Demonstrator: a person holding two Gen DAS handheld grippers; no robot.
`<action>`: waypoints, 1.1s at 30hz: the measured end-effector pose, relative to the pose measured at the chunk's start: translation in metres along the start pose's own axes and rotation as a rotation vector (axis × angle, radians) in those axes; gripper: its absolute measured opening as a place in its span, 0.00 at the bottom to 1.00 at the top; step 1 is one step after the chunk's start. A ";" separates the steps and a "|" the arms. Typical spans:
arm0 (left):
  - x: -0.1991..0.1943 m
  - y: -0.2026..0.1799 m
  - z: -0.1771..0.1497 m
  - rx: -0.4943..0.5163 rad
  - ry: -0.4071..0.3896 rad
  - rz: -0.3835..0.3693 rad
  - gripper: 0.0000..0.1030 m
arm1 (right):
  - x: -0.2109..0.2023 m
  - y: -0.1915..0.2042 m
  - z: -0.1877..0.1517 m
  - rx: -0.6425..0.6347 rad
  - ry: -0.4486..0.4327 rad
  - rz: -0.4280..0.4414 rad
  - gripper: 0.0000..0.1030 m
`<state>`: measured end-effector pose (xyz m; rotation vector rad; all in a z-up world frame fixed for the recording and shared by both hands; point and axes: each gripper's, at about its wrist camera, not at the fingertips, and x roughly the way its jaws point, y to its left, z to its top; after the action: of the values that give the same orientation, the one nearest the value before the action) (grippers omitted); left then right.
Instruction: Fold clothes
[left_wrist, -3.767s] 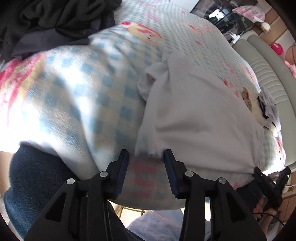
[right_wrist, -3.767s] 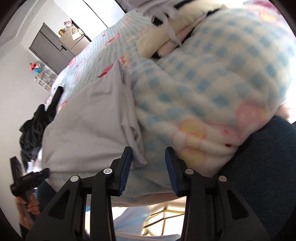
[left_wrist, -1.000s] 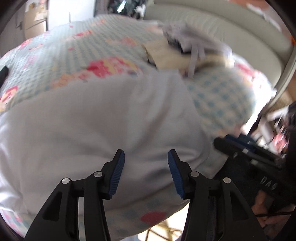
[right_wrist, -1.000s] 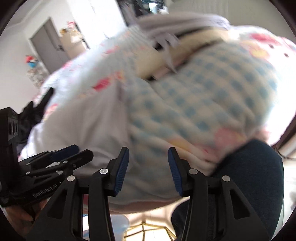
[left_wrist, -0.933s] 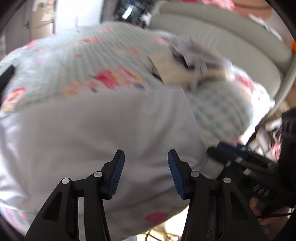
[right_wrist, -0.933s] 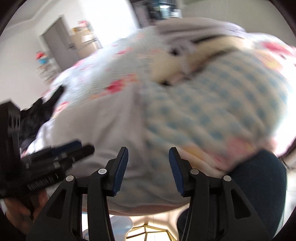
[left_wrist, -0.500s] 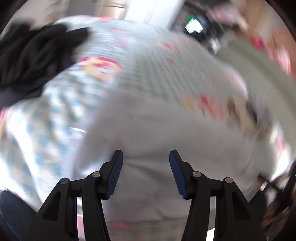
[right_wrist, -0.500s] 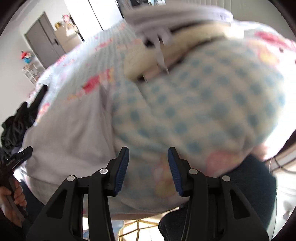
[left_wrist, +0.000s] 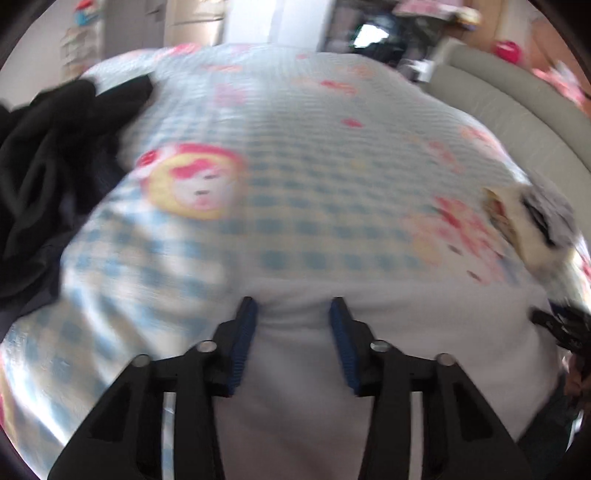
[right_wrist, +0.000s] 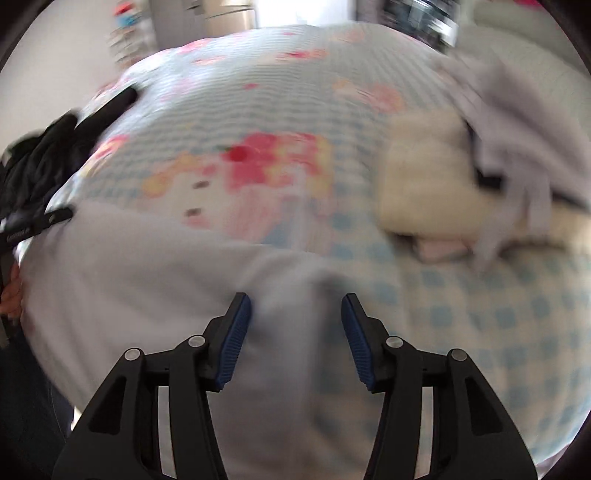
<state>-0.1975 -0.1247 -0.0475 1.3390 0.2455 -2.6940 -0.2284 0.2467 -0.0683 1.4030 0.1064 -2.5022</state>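
A pale lilac-white garment (left_wrist: 406, 339) lies flat on the checked bedspread (left_wrist: 295, 177) at the bed's near edge. My left gripper (left_wrist: 293, 314) stands open over the garment's far edge near its left end, the cloth between the blue pads. My right gripper (right_wrist: 295, 306) is open too, at the far right corner of the same garment (right_wrist: 147, 280), where the cloth bunches into a ridge between the fingers. The left gripper's black tip (right_wrist: 33, 221) shows at the left edge of the right wrist view. Both views are motion-blurred.
A heap of black clothes (left_wrist: 48, 166) sits at the bed's left side. A stack of folded clothes, cream and grey (right_wrist: 461, 173), lies to the right. A grey padded headboard (left_wrist: 517, 122) curves along the far right. Furniture stands behind the bed.
Both grippers have swung from the garment's near edge up across it to its far edge. Both stayed open. The garment lies flat as before.
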 end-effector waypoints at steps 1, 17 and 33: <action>0.007 0.003 0.003 -0.003 0.011 0.032 0.70 | -0.003 -0.006 -0.002 0.009 -0.014 -0.042 0.56; -0.020 -0.015 -0.033 -0.053 -0.041 -0.070 0.57 | 0.012 -0.002 -0.010 0.020 -0.012 0.073 0.60; -0.012 0.046 -0.037 -0.190 -0.024 -0.067 0.54 | -0.064 0.022 0.002 0.022 -0.098 0.000 0.63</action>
<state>-0.1535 -0.1620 -0.0640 1.2647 0.5380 -2.6580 -0.1921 0.2375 -0.0118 1.2851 0.0596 -2.5741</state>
